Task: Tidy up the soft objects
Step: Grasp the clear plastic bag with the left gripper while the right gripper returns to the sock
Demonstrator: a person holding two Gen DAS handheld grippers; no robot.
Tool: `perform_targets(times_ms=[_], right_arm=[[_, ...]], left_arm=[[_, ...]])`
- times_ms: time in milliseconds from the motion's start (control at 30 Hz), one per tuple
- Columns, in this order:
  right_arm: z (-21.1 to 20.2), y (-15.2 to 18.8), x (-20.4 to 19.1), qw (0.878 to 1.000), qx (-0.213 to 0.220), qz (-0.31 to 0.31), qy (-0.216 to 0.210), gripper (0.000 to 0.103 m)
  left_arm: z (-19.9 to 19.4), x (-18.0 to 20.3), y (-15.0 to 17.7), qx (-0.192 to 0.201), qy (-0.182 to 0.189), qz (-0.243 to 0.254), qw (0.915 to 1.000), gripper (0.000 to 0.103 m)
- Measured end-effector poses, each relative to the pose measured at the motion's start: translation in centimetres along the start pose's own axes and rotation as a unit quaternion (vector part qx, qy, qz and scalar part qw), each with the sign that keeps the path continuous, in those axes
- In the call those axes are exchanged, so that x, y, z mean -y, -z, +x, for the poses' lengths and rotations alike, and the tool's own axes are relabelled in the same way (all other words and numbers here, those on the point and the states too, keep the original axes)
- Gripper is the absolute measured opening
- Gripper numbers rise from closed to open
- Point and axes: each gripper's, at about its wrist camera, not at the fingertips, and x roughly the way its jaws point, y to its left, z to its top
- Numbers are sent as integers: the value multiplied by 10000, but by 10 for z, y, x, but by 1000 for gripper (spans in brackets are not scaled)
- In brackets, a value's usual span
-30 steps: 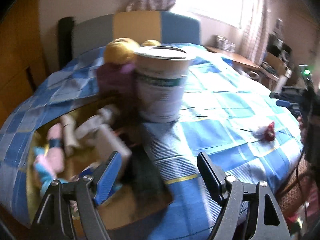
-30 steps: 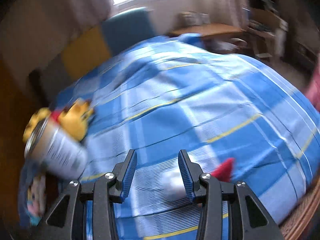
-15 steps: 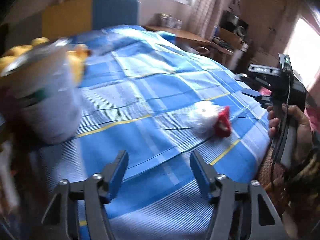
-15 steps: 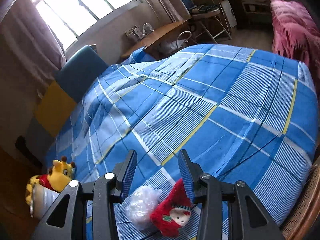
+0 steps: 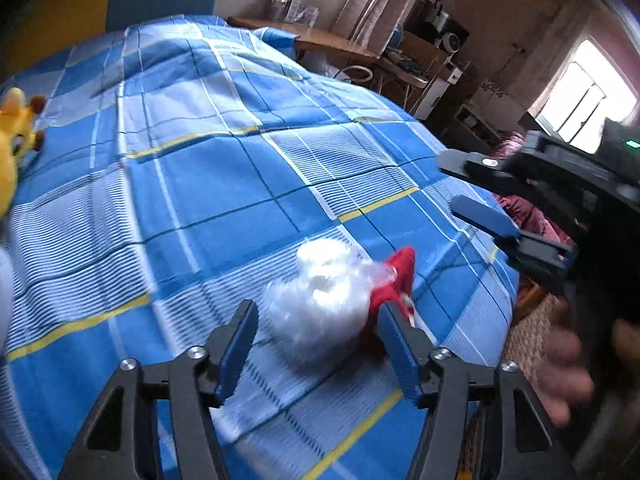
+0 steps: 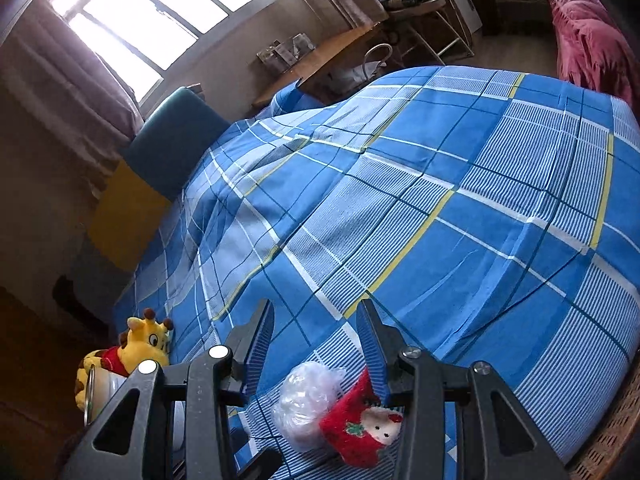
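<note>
Soft white fluff in clear plastic [image 5: 320,304], joined to a red Christmas sock [image 5: 394,280] with a small doll face, lies on the blue checked bedspread [image 5: 224,184] near the bed's edge. Left gripper [image 5: 318,344] is spread wide, its blue-padded fingers [image 5: 240,340] standing either side of the white bundle, holding nothing; whether they touch it cannot be told. Right gripper [image 6: 316,344] hangs above the same pair, also wide open and empty. Further along the bed a yellow giraffe plush [image 6: 142,346] sits beside a pale tin can [image 6: 98,390].
</note>
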Motion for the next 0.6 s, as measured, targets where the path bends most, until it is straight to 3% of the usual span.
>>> perform_targets(times_ms=[167, 267, 300, 333, 467, 600], right_arm=[[2, -1, 4, 9999, -54, 111, -101, 43], [4, 0, 3, 9998, -106, 109, -124, 43], [5, 0, 2, 9998, -126, 68, -131, 43], [6, 0, 1, 9998, -136, 27, -108, 43], [10, 2, -2, 9998, -207, -85, 1, 43], [17, 5, -3, 9991, -362, -122, 209, 43]], left_arm=[[37, -4, -12, -270, 43, -242, 9993, 64], [49, -9, -13, -345, 144, -446, 9983, 56], [47, -10, -13, -325, 215, -440, 9983, 42], [47, -13, -13, -336, 274, -468, 9980, 40], [23, -28, -5, -77, 233, -610, 9978, 36], [-10, -47, 13, 62, -234, -620, 9978, 37]])
